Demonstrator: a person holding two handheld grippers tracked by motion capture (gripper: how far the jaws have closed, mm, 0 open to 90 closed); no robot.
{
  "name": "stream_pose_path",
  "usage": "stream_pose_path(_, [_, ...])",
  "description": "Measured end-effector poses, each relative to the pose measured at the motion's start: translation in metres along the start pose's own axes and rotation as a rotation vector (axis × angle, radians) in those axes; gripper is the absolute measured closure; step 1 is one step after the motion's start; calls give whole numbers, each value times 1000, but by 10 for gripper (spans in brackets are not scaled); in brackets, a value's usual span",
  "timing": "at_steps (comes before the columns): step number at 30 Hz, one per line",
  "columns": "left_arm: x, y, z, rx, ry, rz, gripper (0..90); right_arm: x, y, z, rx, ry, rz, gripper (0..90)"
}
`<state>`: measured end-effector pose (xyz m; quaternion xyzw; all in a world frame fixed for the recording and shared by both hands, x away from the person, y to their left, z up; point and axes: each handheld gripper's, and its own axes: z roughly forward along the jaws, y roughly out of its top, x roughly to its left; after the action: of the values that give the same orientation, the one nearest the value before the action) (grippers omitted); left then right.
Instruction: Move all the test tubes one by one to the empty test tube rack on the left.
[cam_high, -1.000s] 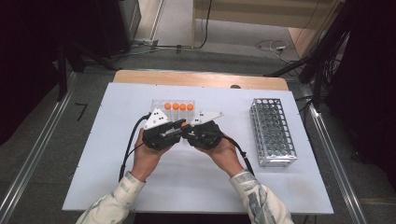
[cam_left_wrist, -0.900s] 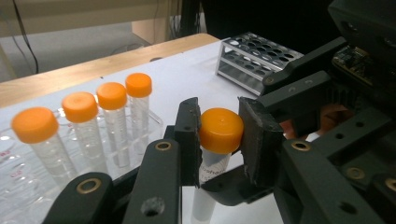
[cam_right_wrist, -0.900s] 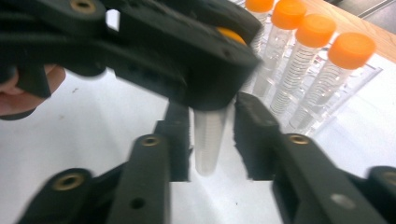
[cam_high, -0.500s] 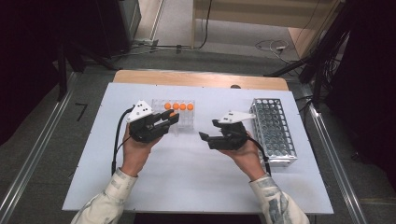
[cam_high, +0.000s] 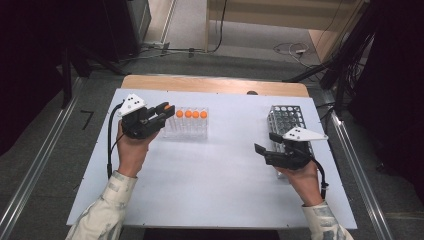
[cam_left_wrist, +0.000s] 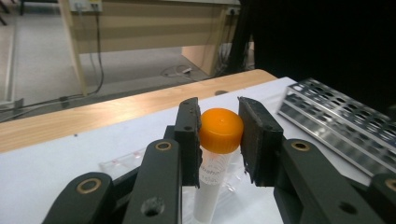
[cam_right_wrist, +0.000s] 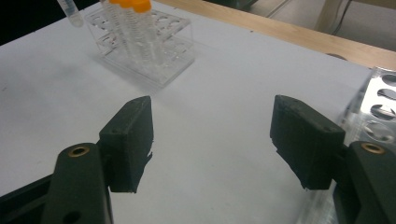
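My left gripper (cam_high: 164, 110) is shut on an orange-capped clear tube (cam_left_wrist: 219, 133), gripped just under its cap and held upright over the table's left side. Just to its right stands a clear plastic rack (cam_high: 192, 131) with several more orange-capped tubes (cam_high: 191, 114). In the right gripper view the same clear rack (cam_right_wrist: 156, 56) stands far off at the upper left. My right gripper (cam_high: 267, 143) is open and holds nothing, hovering by the near left corner of a metal tube rack (cam_high: 287, 119). Its jaws (cam_right_wrist: 212, 140) stand wide apart over bare table.
The white table (cam_high: 215, 175) has a wooden strip (cam_high: 215, 85) along its far edge. The metal rack (cam_left_wrist: 341, 121) lies at the right in the left gripper view and at the right edge (cam_right_wrist: 378, 100) in the right gripper view. Cables and dark equipment lie on the floor beyond.
The two grippers, close together in front of the clear rack a second ago, have moved apart. The left went left and the right went right and nearer, beside the metal rack.
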<state>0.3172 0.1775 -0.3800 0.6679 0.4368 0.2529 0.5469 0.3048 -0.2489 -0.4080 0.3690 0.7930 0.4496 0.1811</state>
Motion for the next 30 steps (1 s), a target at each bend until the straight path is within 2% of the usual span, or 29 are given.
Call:
stream_pose_path(6, [8, 4, 11, -1, 37, -2, 699, -13, -8, -13, -5, -30, 28, 287])
stream_pose_path(11, [14, 6, 22, -2, 62, -1, 700, -16, -10, -16, -10, -36, 34, 284])
stream_pose_path(16, [18, 2, 33, 25, 76, 6, 699, -18, -11, -17, -13, -39, 41, 274])
stream_pose_path(20, [19, 0, 37, 20, 74, 3, 699, -20, -12, -18, -15, -42, 49, 272])
stream_pose_path(23, [17, -2, 39, 34, 73, 18, 699, -20, -12, -20, -19, -43, 50, 273])
stream_pose_path(30, [15, -11, 44, 54, 78, 24, 698, -21, -12, -20, -19, -43, 51, 274])
